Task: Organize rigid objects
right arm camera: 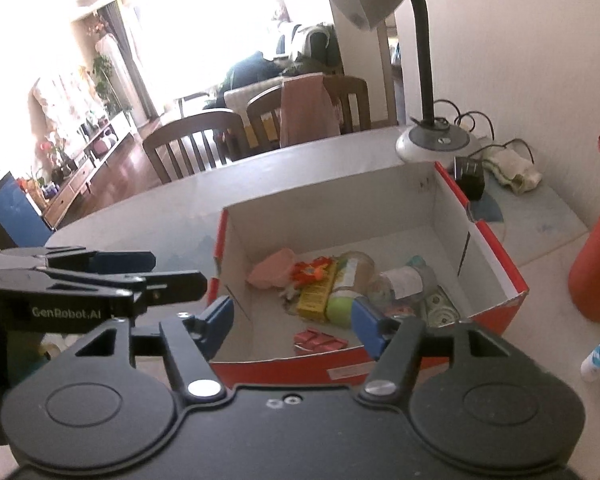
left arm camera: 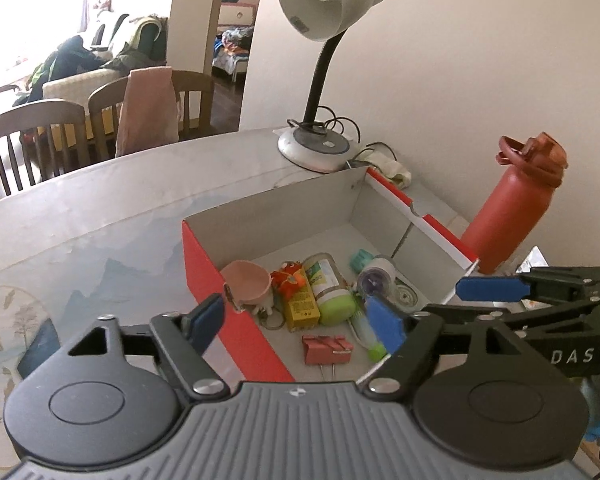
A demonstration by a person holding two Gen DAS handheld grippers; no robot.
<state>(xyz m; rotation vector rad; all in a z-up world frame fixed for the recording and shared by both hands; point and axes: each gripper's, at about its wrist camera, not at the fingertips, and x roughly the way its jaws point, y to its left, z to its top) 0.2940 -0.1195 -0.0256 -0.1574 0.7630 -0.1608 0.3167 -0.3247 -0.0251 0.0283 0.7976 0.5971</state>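
Note:
A red cardboard box (left arm camera: 204, 264) (right arm camera: 500, 264) with a white inside stands on the table. It holds a pink cup (left arm camera: 246, 280) (right arm camera: 272, 274), an orange toy (left arm camera: 290, 274), a yellow carton (left arm camera: 302, 304) (right arm camera: 314, 300), a green-capped bottle (left arm camera: 330, 288) (right arm camera: 342, 310), a clear jar (left arm camera: 376, 276) (right arm camera: 404, 280) and a pink binder clip (left arm camera: 326, 348) (right arm camera: 318, 340). My left gripper (left arm camera: 296, 320) is open and empty over the box's near left corner. My right gripper (right arm camera: 292, 324) is open and empty over the near wall; it also shows in the left wrist view (left arm camera: 488, 290).
A white desk lamp (left arm camera: 314, 148) (right arm camera: 436, 142) stands behind the box by the wall. A red water bottle (left arm camera: 512, 216) (right arm camera: 596, 264) stands right of the box. A cloth (right arm camera: 512, 172) and a black adapter (right arm camera: 470, 176) lie behind. Wooden chairs (left arm camera: 32, 136) stand beyond the table's far edge.

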